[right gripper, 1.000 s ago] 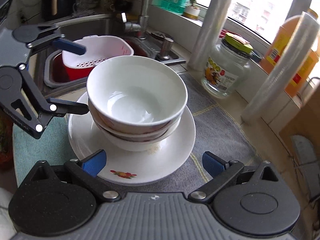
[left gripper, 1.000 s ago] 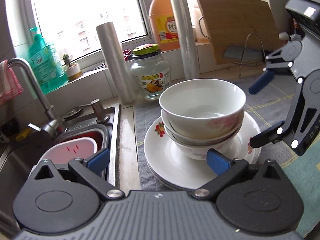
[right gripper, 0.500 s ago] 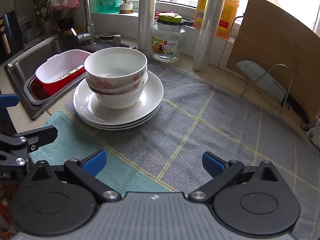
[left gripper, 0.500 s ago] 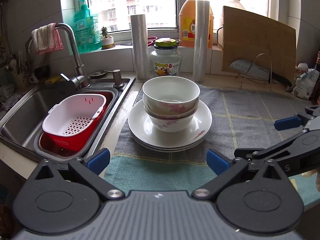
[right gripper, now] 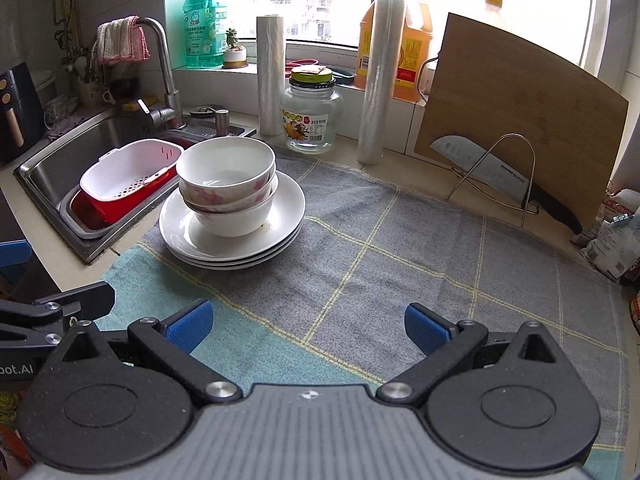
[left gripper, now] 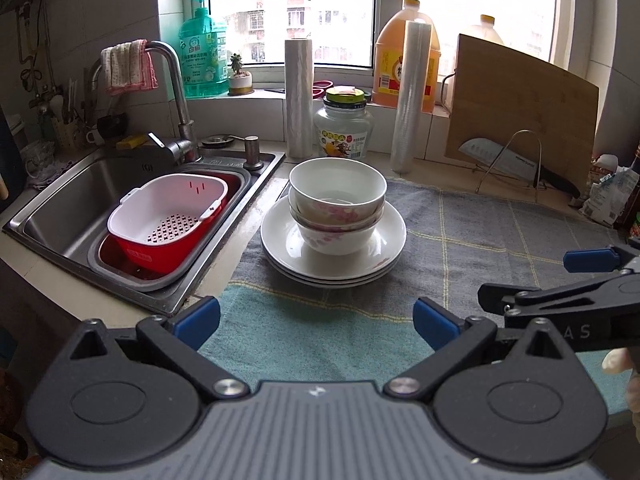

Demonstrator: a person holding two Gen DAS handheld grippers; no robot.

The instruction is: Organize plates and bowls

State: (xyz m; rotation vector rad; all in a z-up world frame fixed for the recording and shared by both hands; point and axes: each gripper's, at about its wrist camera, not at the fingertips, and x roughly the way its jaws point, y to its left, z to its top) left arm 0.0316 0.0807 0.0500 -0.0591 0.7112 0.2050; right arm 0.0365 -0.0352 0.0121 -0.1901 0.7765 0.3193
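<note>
The tabletop (right gripper: 256, 126) ran under the window, and a grey and teal checked cloth (right gripper: 400, 264) covered most of its right part. The steel sink (left gripper: 72, 200) was sunk into its left end, with a white strainer basket (left gripper: 168, 216) sitting in a red tub (left gripper: 148, 256) inside it. A wooden cutting board (right gripper: 532, 120) leaned upright at the back right edge, with a knife (right gripper: 492, 176) resting in a wire rack (right gripper: 516, 168) before it. An orange oil jug (left gripper: 404, 68) and a green soap bottle (left gripper: 202, 60) stood on the window sill. Two rolls of plastic wrap (left gripper: 298, 96) stood upright along the back edge, a glass jar (left gripper: 344, 124) between them.

The stack of plates (left gripper: 334, 240) lay on the left edge of the cloth, just beside the sink. Three nested bowls (left gripper: 338, 200) sat upright in the middle of the top plate.

The left gripper (left gripper: 316, 318) hovered over the front edge of the cloth, well apart from the stack, its jaws spread wide and holding nothing. The right gripper (right gripper: 306, 322) hung beside it over the front of the cloth, its jaws likewise spread and empty. A fingertip (left gripper: 618, 360) showed at the right edge of the left wrist view.
</note>
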